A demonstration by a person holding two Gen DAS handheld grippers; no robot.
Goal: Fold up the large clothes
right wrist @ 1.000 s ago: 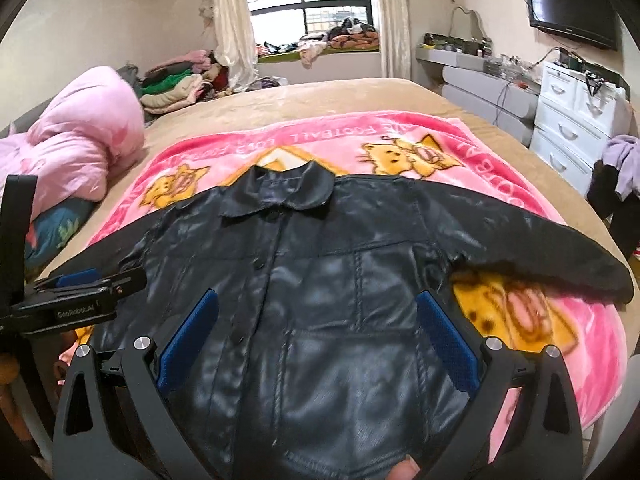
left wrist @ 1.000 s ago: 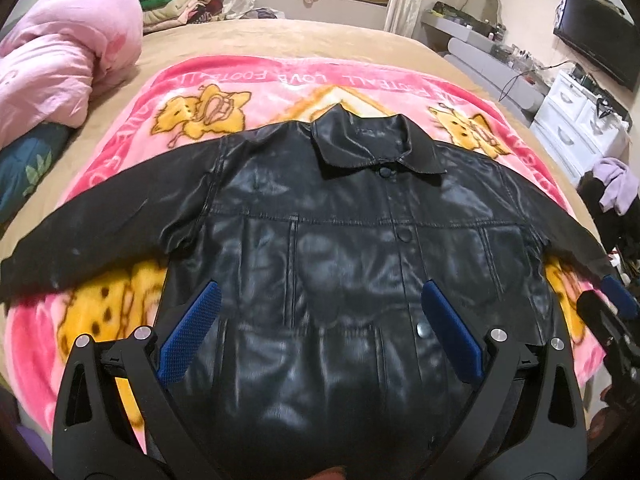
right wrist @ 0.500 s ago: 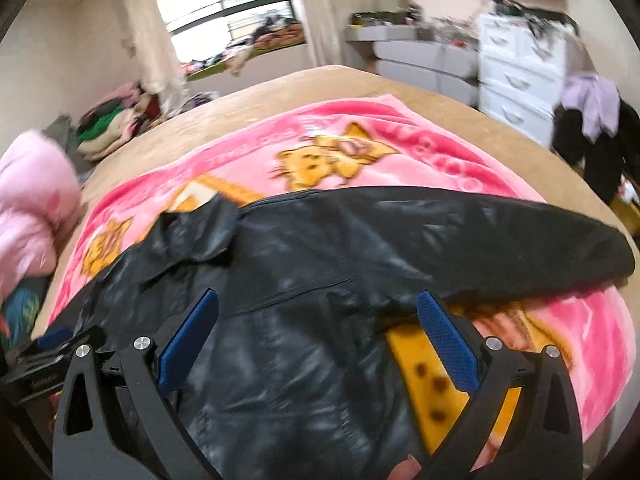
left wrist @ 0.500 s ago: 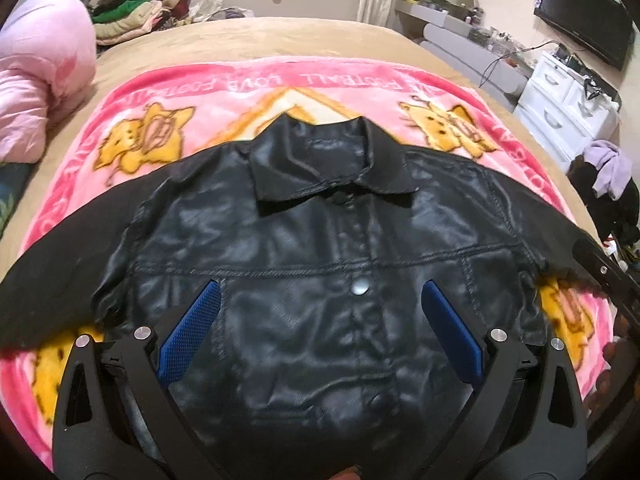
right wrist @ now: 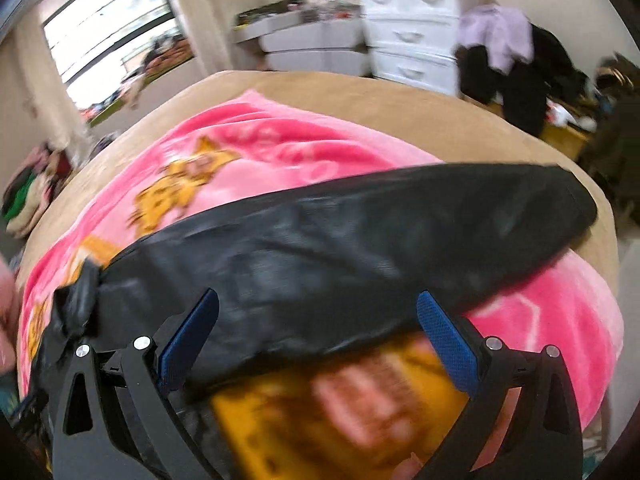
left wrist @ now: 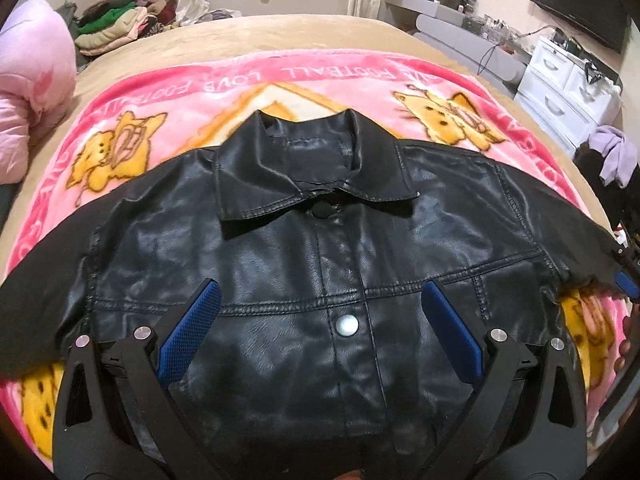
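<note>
Black jacket [left wrist: 320,264] spread face up on the pink blanket [left wrist: 224,84].

The left gripper [left wrist: 320,334] is held released over the jacket's chest; the right gripper [right wrist: 318,340] is held released over the sleeve [right wrist: 380,236] near the blanket's right edge.

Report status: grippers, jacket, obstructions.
Left gripper open over jacket chest. Right gripper open at sleeve. Jacket flat, unfolded on pink blanket. Nothing blocking.

pink cartoon blanket [left wrist: 280,80] on tan bed [left wrist: 304,32]; white dresser [left wrist: 568,88]; wall tv [left wrist: 580,8].
</note>
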